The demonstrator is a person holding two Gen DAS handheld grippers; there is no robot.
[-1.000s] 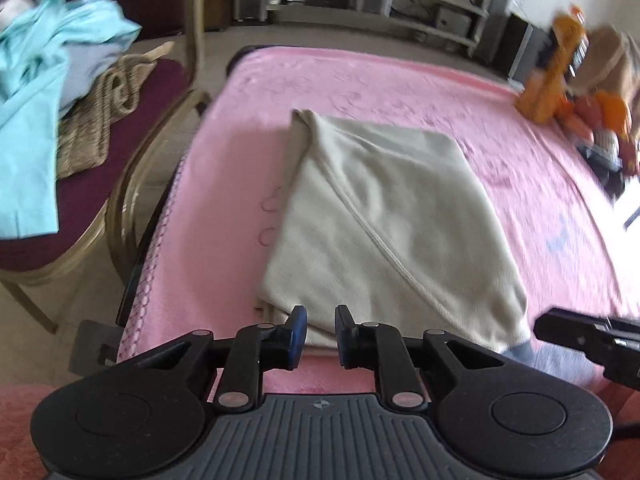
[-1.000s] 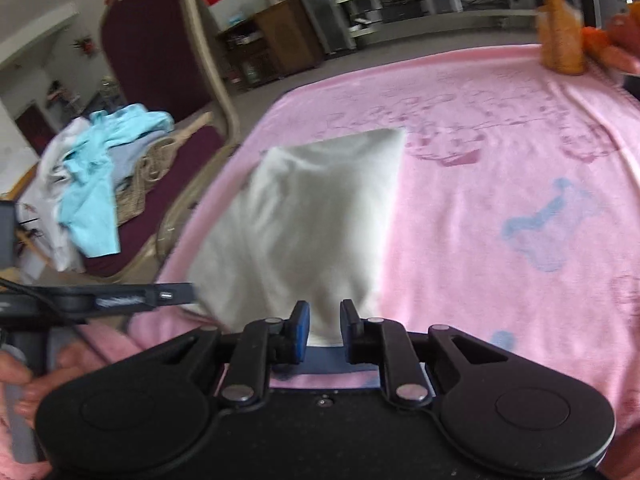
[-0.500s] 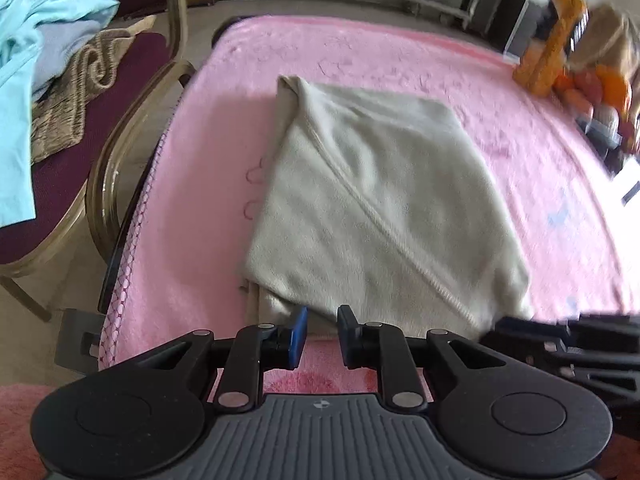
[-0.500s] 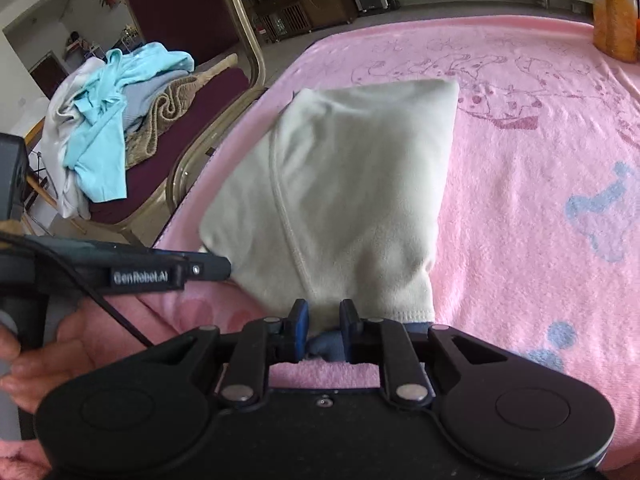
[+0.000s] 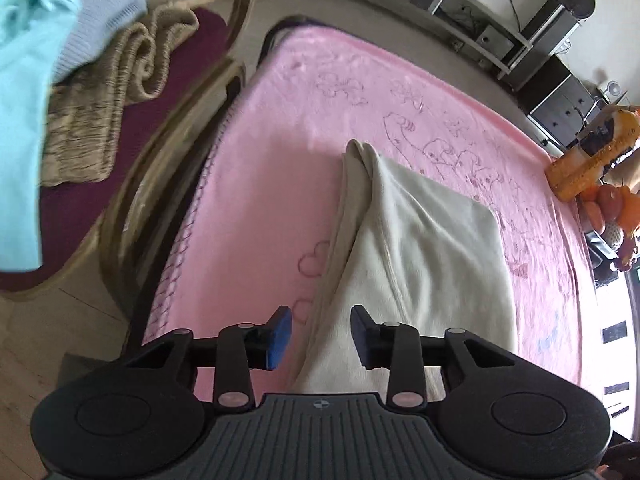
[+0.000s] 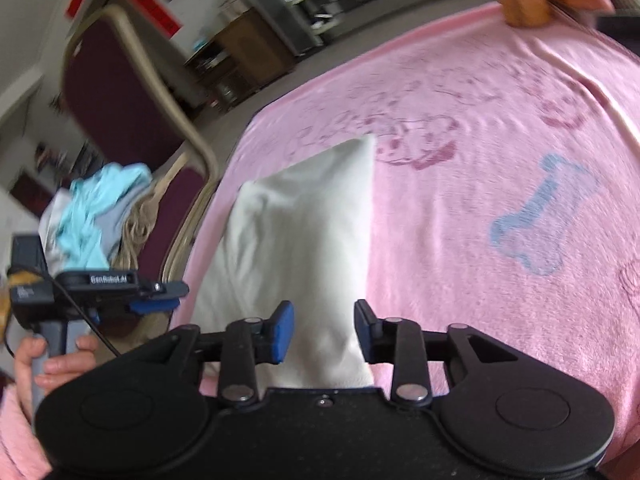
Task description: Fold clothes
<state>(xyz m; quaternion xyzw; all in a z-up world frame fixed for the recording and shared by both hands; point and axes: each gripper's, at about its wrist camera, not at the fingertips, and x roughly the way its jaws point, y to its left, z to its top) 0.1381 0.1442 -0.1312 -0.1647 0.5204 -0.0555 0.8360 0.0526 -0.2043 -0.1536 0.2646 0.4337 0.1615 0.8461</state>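
Observation:
A folded cream garment (image 5: 424,248) lies on the pink blanket (image 5: 280,128) near its left edge. It also shows in the right wrist view (image 6: 304,232). My left gripper (image 5: 320,334) is open, its jaws straddling the garment's near left edge without holding it. My right gripper (image 6: 323,330) is open over the garment's near right corner. The left gripper also shows in the right wrist view (image 6: 156,296), held in a hand at the blanket's left side.
A maroon chair (image 5: 80,184) stands left of the table with a heap of light blue and tan clothes (image 5: 68,60) on its seat. Orange items (image 5: 592,160) sit at the far right edge. Shelves and cabinets (image 5: 500,40) stand behind.
Both grippers have opened from shut. Both have lifted slightly and sit over the garment's near edge, and the views have tilted.

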